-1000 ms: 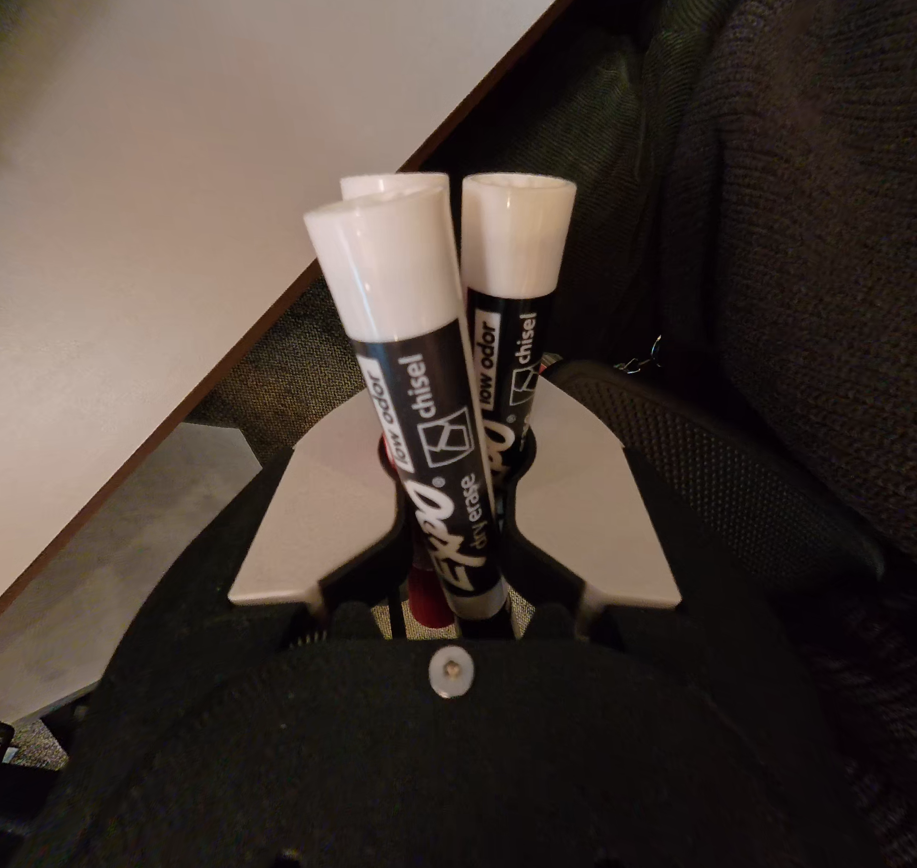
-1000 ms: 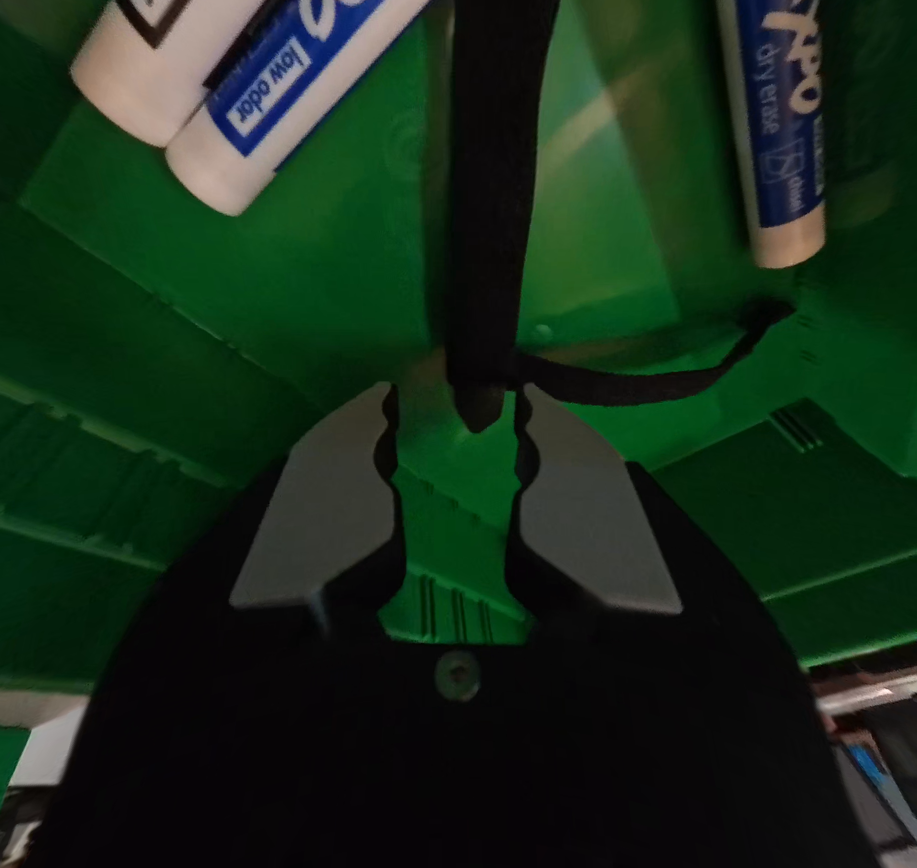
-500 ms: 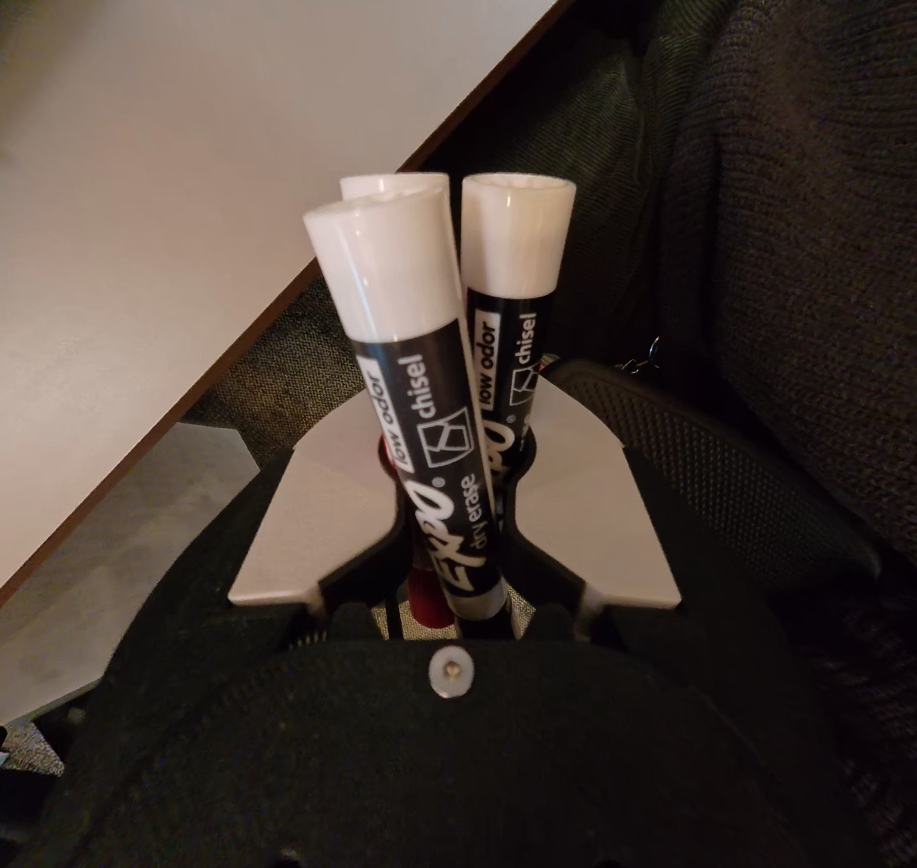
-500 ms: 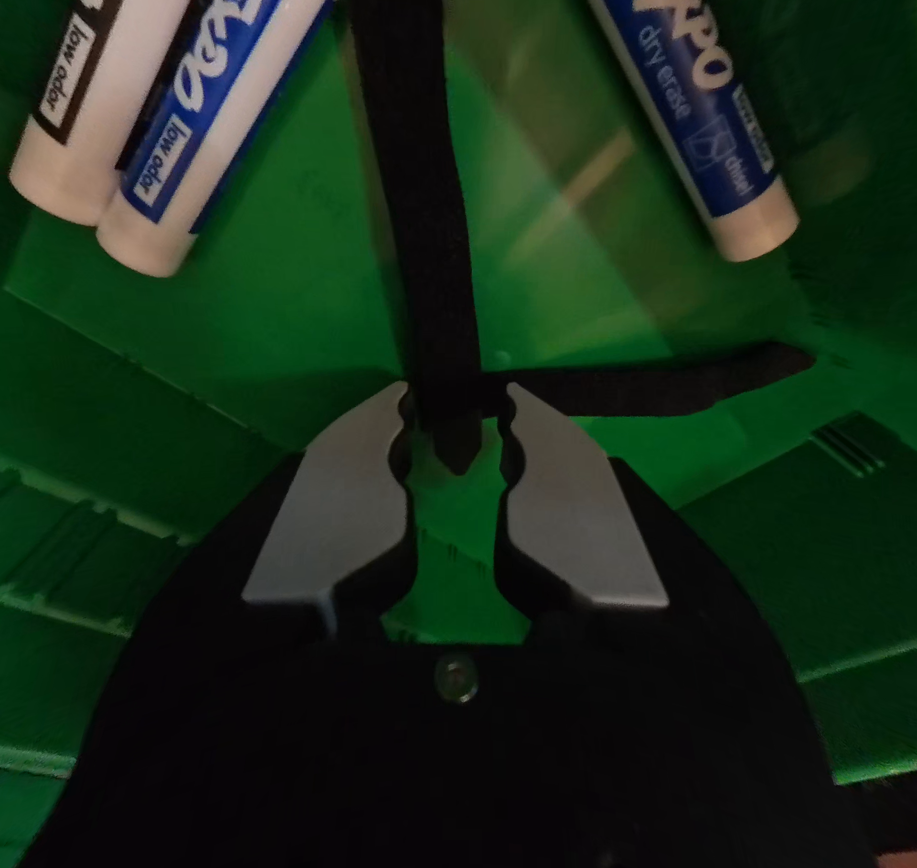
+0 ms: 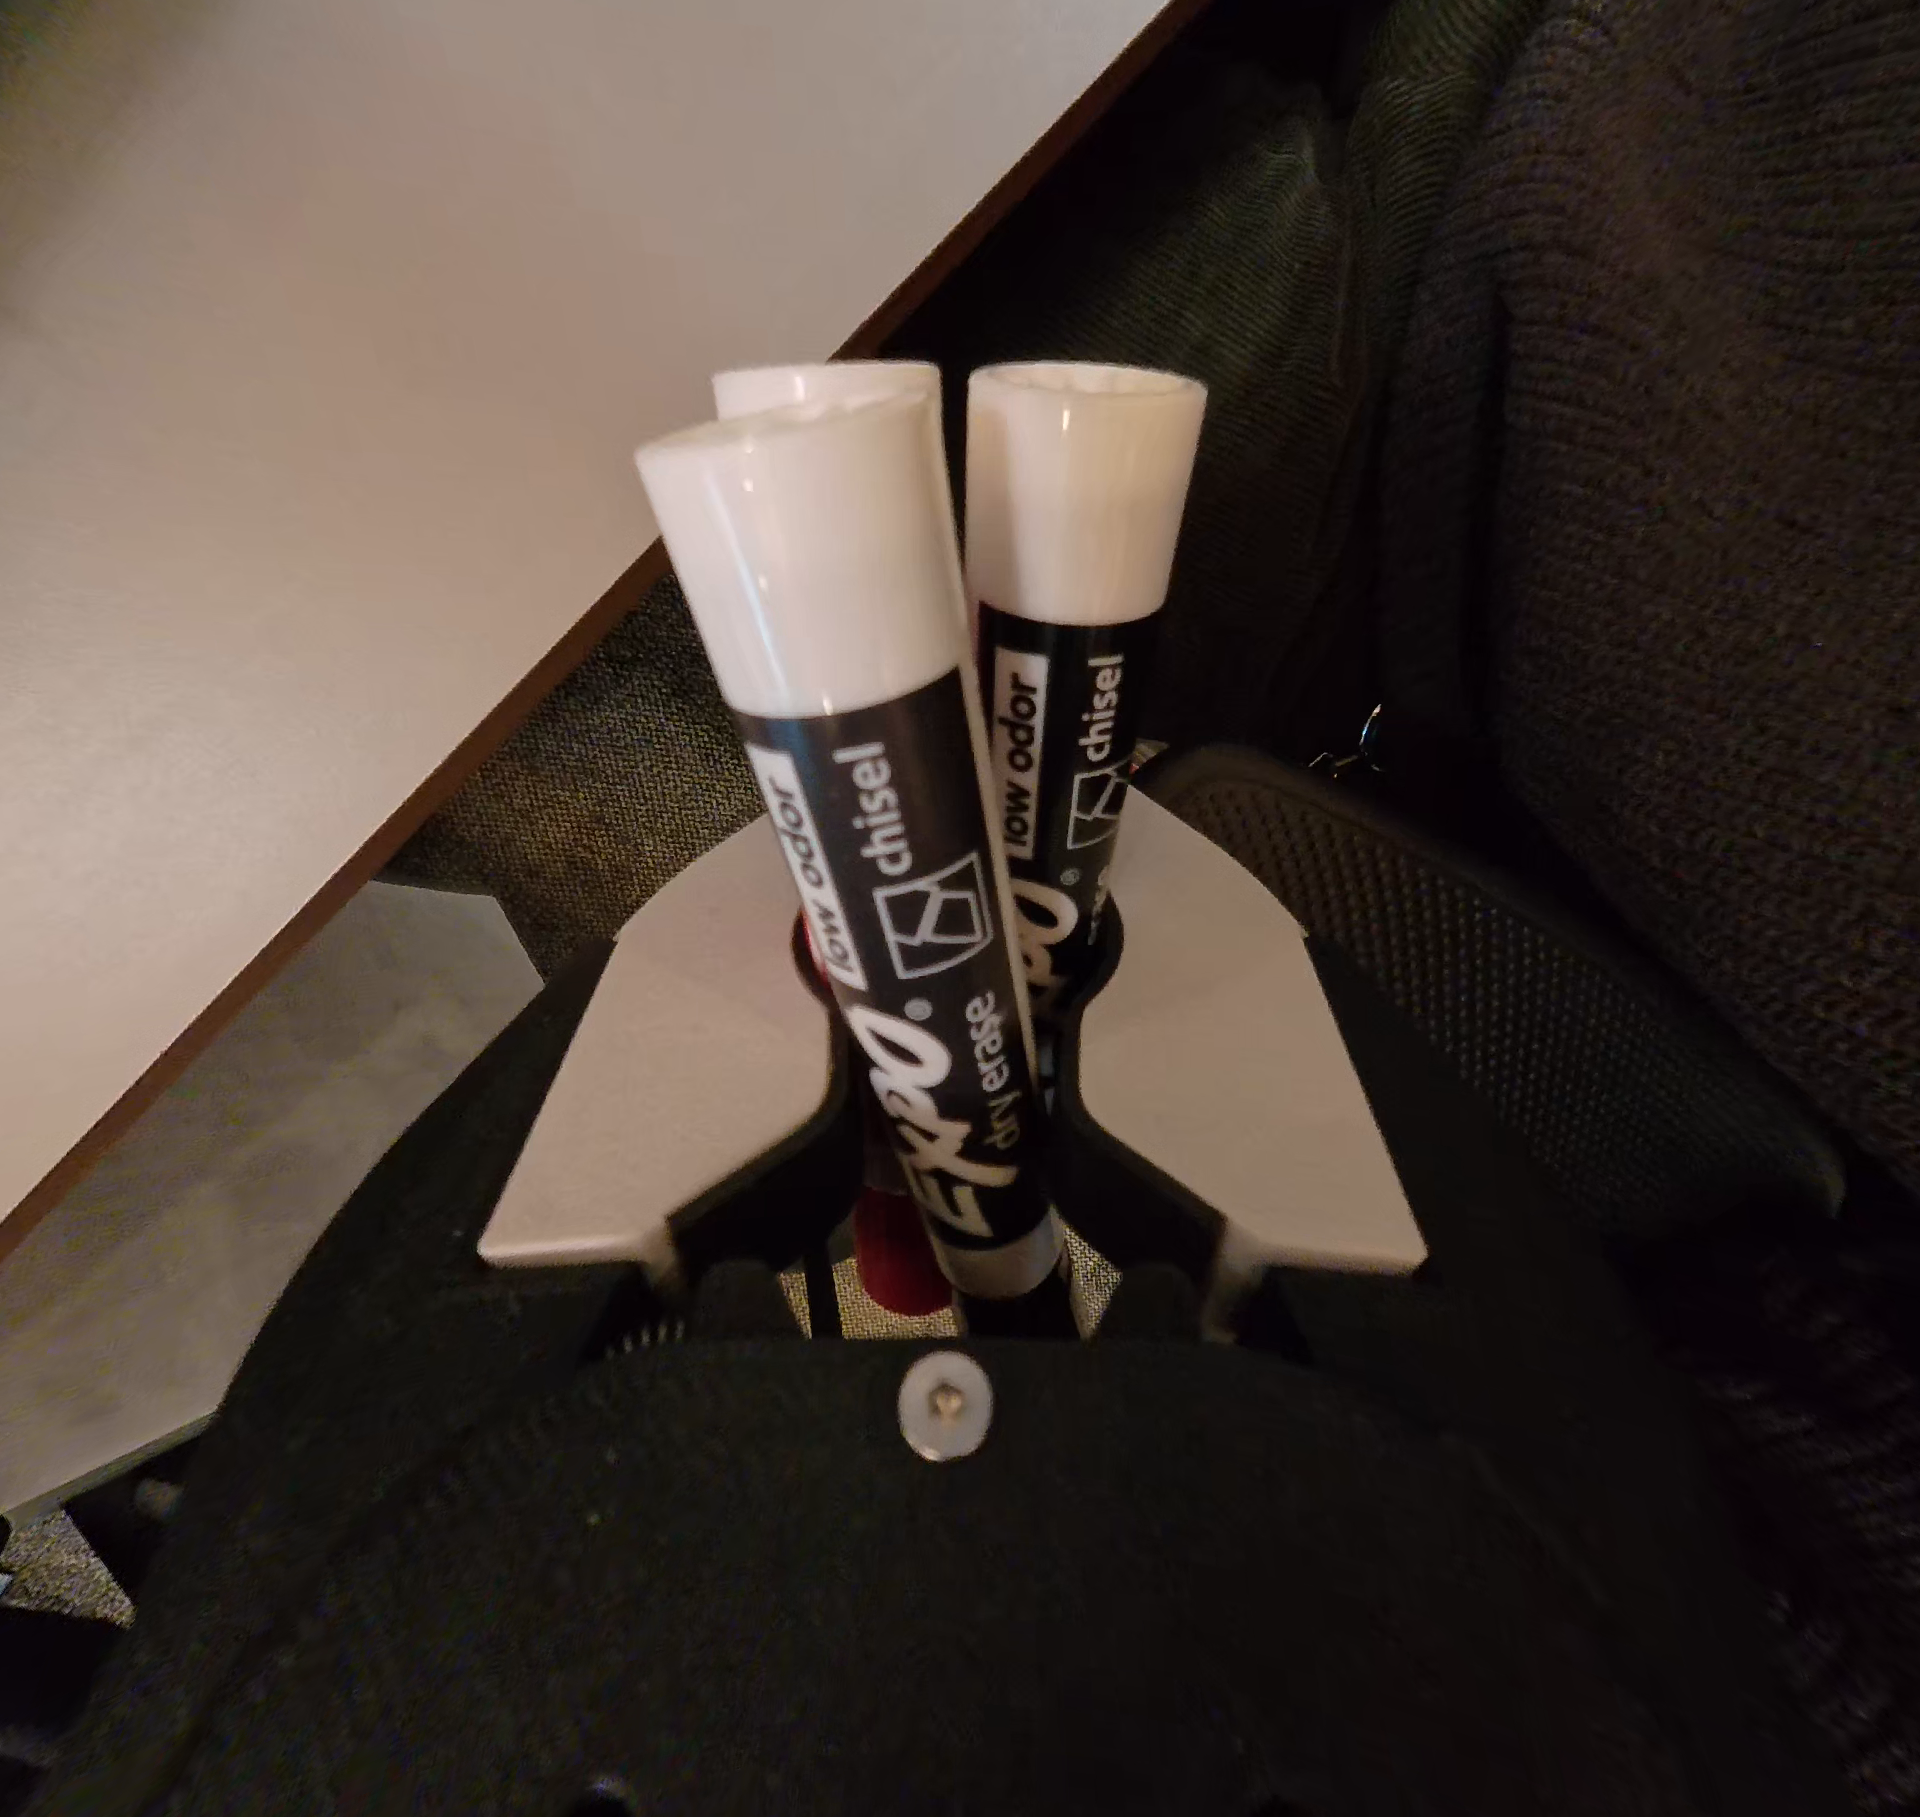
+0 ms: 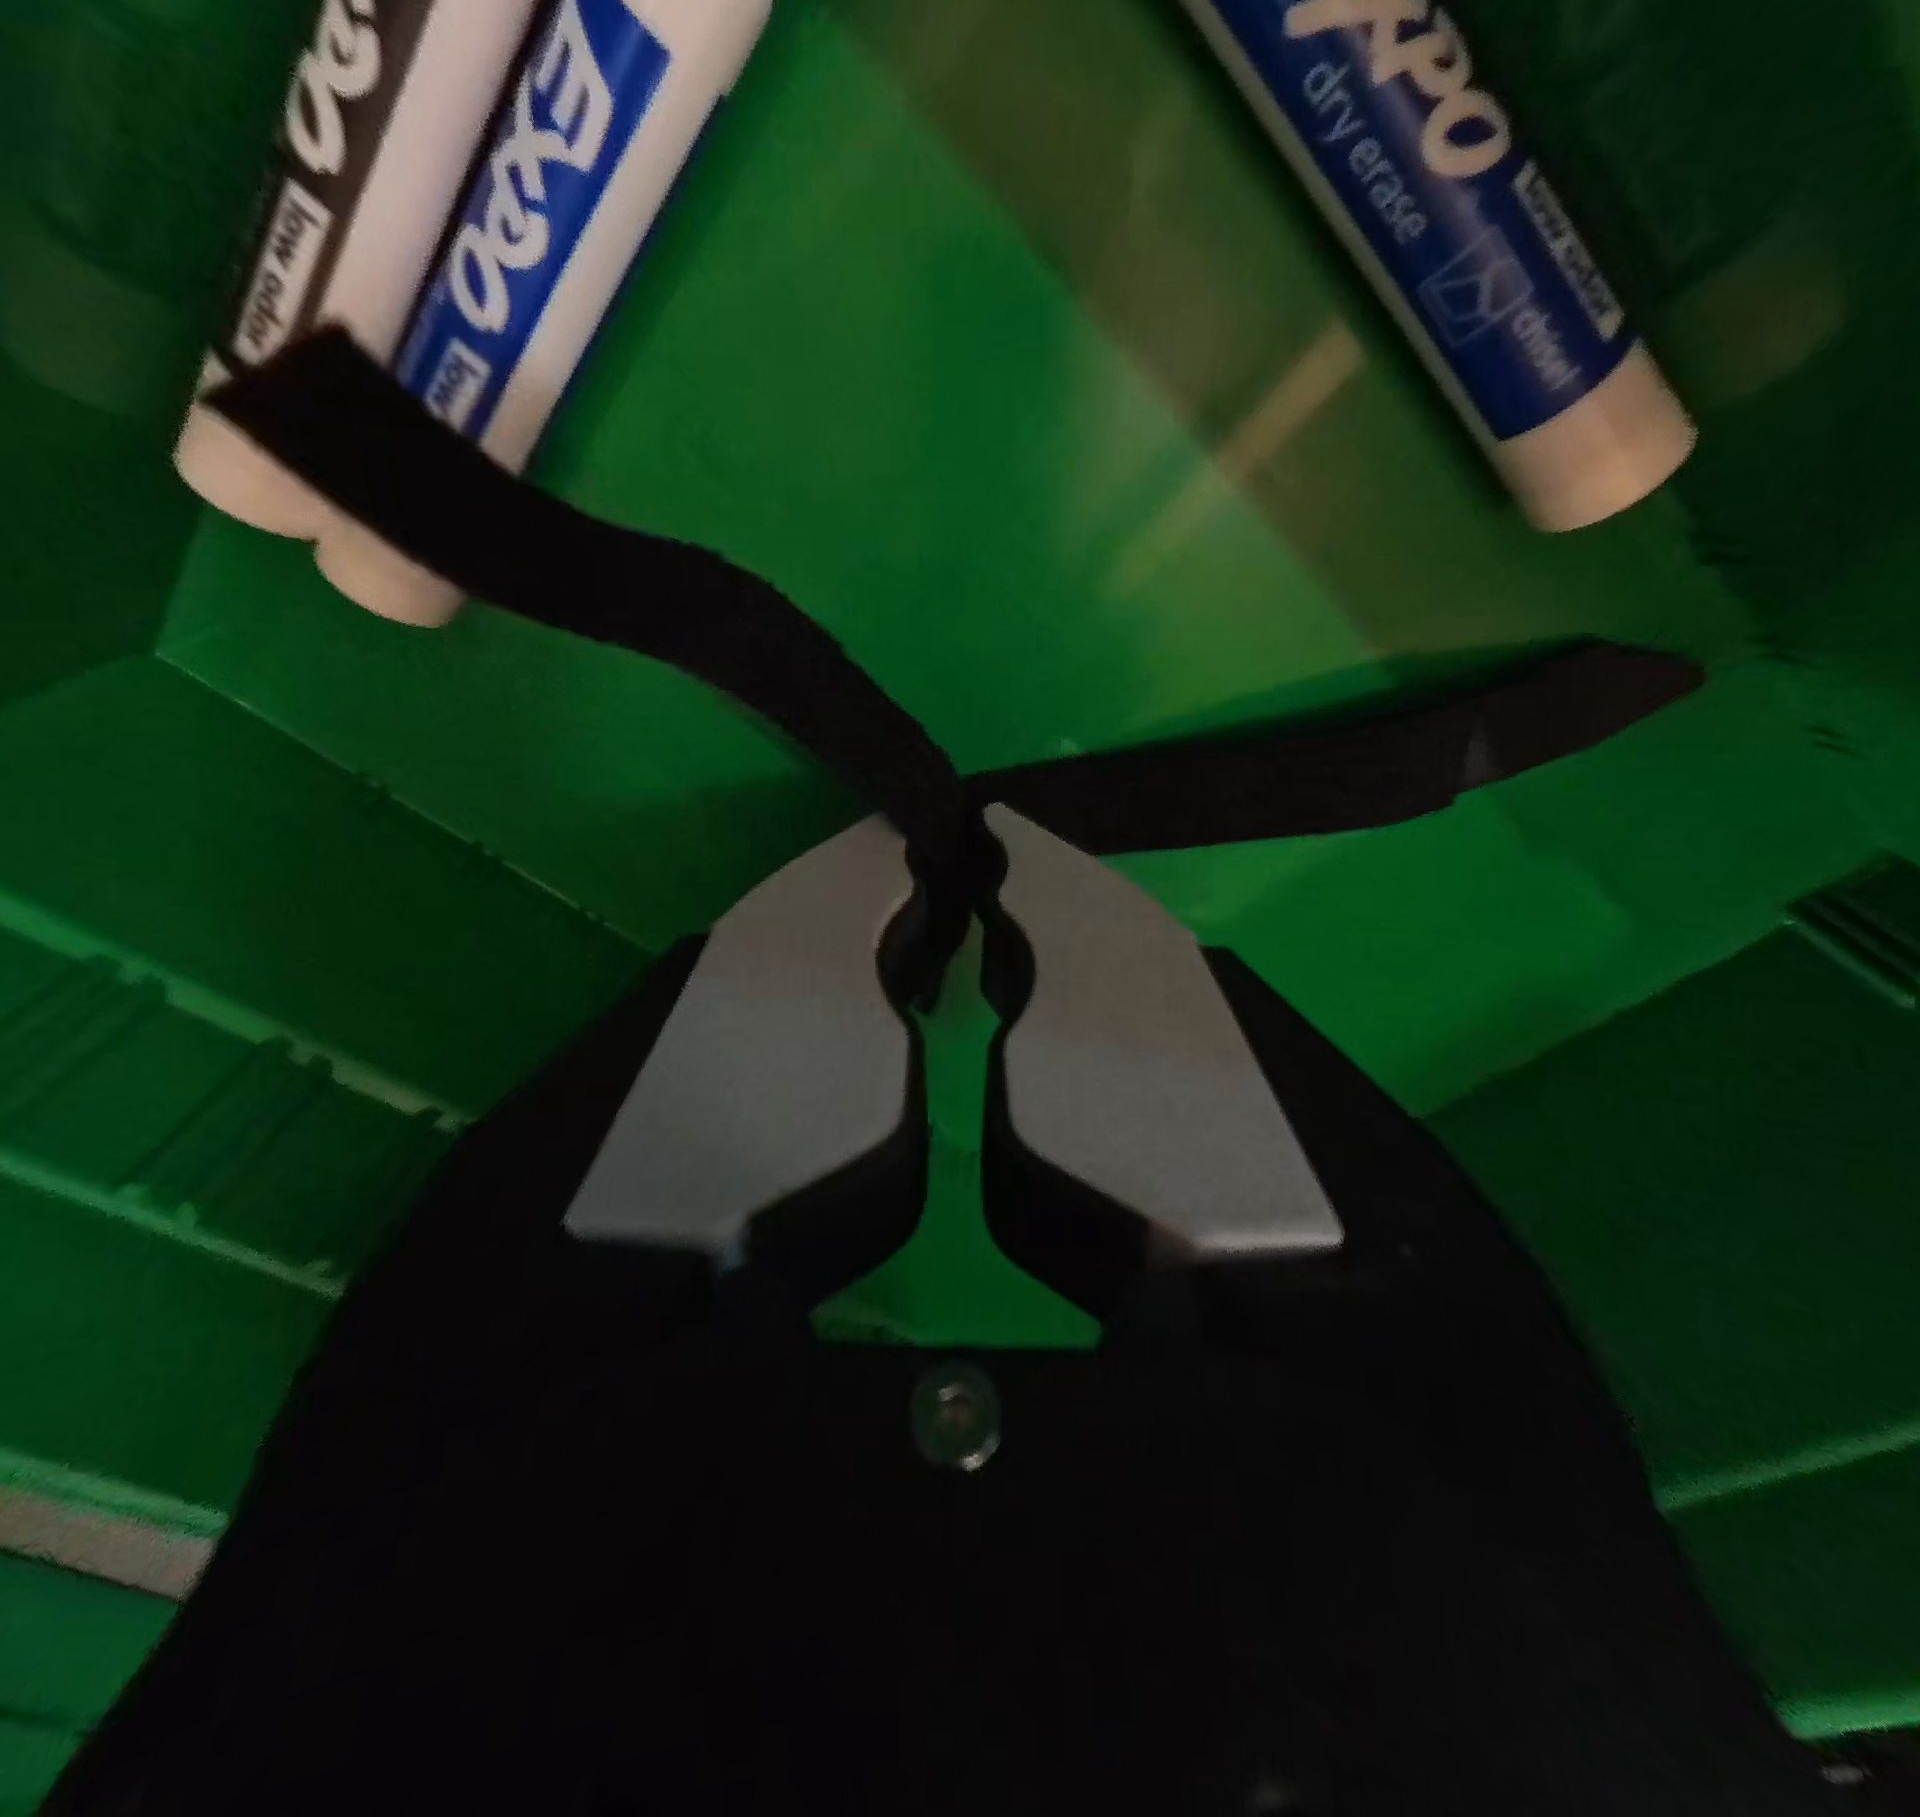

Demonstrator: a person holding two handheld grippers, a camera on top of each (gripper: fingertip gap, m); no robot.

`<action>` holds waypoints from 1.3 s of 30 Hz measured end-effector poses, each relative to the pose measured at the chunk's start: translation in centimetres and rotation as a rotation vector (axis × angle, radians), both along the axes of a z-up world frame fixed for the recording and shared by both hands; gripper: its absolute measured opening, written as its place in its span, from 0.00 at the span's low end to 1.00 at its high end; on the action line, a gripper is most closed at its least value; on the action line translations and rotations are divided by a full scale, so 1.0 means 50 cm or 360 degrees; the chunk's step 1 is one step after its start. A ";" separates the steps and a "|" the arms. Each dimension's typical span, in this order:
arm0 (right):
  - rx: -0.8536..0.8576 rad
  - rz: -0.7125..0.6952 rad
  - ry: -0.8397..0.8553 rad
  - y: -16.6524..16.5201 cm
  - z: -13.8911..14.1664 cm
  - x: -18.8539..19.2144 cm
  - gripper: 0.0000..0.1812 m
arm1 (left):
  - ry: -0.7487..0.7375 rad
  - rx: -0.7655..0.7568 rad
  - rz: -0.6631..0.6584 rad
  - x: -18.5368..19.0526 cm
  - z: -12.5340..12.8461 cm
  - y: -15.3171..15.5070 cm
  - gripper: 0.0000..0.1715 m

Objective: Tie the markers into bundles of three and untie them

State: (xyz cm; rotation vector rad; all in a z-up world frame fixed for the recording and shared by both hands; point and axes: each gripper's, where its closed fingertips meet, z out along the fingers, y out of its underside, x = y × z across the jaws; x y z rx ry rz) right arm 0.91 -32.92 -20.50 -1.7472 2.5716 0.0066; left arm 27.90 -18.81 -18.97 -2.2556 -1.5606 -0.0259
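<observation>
While three markers [image 5: 914,832] are clamped upright in the closed left gripper [image 5: 961,946], a soft, limp black strap [image 6: 790,645] is pinched mid-length by the nearly closed right gripper [image 6: 951,884] inside a green bin [image 6: 987,333], where smooth, rigid loose markers [image 6: 1423,178] lie beyond.

Third marker [image 5: 821,391] mostly hidden behind others.

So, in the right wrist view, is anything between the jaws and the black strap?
No. The right gripper is already shut on the black strap, inside the green bin; the strap's far end lies across two markers.
</observation>
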 end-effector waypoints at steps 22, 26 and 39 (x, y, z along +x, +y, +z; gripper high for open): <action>-0.0373 -0.0248 -0.0724 -0.004 0.169 0.110 0.00 | 0.0006 -0.0011 0.0006 0.001 0.005 0.001 0.25; -0.0624 -0.0200 -0.0621 0.032 0.206 0.094 0.00 | 0.0021 -0.0011 0.0005 0.000 0.008 0.000 0.25; -0.0619 -0.0201 -0.1073 0.216 0.271 0.160 0.00 | 0.0282 0.0010 0.0061 -0.035 0.044 -0.013 0.25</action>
